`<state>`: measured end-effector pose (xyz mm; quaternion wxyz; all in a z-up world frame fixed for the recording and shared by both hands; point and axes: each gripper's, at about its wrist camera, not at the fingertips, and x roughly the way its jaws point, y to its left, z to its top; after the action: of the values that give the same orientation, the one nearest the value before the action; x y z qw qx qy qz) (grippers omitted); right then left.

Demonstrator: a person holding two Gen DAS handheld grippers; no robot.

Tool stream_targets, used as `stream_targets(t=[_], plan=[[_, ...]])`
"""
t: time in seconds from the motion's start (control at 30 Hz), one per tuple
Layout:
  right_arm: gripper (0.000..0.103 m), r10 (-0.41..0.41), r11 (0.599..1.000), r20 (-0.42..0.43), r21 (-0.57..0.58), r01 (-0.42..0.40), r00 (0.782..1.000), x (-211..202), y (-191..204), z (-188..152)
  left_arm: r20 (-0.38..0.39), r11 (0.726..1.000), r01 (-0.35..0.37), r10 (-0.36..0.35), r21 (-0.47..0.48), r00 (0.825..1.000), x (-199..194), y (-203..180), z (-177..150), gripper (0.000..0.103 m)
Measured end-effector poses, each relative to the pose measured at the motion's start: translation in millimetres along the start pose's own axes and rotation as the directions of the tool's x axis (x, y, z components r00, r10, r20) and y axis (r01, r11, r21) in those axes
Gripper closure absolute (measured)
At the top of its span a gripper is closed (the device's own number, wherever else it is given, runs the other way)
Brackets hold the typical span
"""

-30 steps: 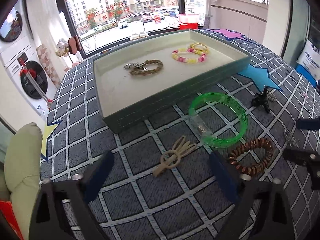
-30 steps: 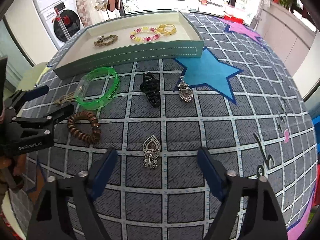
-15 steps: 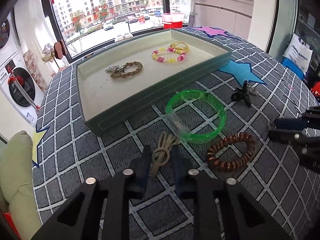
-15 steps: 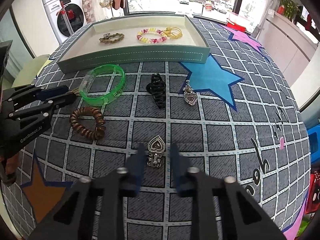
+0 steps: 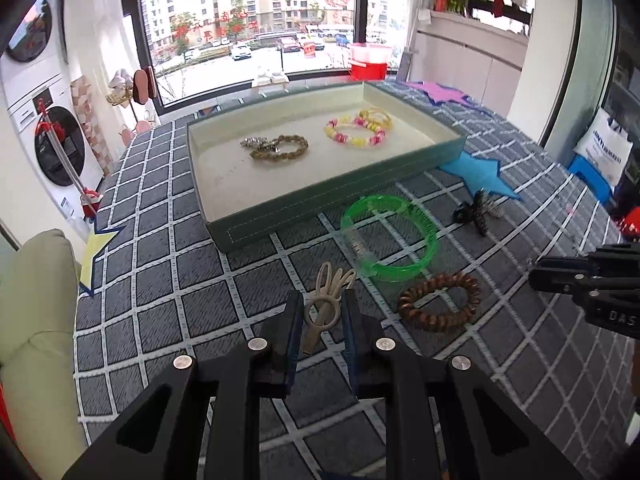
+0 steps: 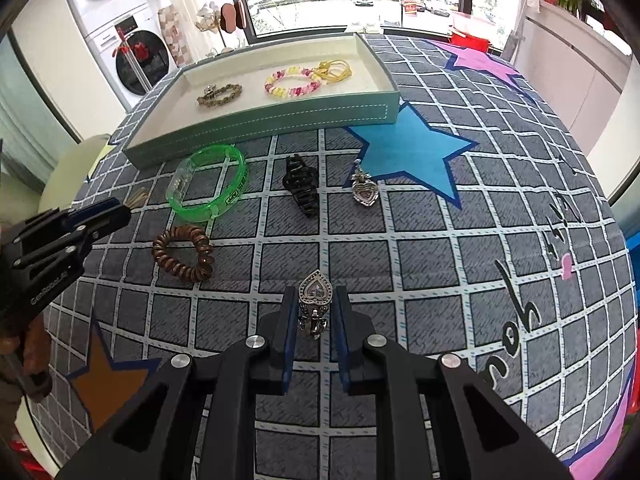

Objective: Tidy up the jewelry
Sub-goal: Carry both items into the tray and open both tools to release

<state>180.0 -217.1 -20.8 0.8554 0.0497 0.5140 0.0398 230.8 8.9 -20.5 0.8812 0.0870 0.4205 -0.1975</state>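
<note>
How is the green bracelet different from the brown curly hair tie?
The green bracelet is see-through and smooth; the brown hair tie is dark and coiled like a spring. The green bracelet is the bigger ring and lies nearer the tray; the brown hair tie lies nearer the tools. Both are rings lying flat on the checked cloth, untouched.

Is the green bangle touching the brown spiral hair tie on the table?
Apart. In the right wrist view, a strip of tablecloth shows between the green bangle and the brown spiral hair tie; the left wrist view shows the same gap.
</note>
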Motion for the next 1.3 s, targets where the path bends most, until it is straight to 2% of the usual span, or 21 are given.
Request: stream_targets(t=[0.37,0.67,1.0,1.1,1.3], plan=[[0.084,0.064,0.996,0.020,0.060,-0.066,0.998,-16.2,-18.3,4.3,0.067,0.996,-0.003,0.009,-0.087,0.998,-33.5,-4.0,8.8,0.070],[0.084,0.115,0.988,0.064,0.096,-0.121,0.991,-36.8,-35.5,31.2,0.119,0.990,0.005,0.011,-0.140,0.993,-51.0,2.1,31.3,0.070],[0.084,0.150,0.985,0.136,0.065,-0.160,0.979,-58.2,-41.1,103.2,0.149,0.979,-0.017,0.047,-0.201,0.988,-49.0,23.6,78.7,0.070],[0.084,0.162,0.984,0.148,0.048,-0.171,0.976,-56.6,-37.3,125.0,0.149,0.973,-0.014,0.049,-0.230,0.988,-41.8,31.4,97.3,0.070],[0.084,0.202,0.977,0.165,0.040,-0.211,0.965,-41.3,-30.9,172.9,0.157,0.972,-0.058,0.096,-0.229,0.983,-25.6,38.7,129.4,0.070]])
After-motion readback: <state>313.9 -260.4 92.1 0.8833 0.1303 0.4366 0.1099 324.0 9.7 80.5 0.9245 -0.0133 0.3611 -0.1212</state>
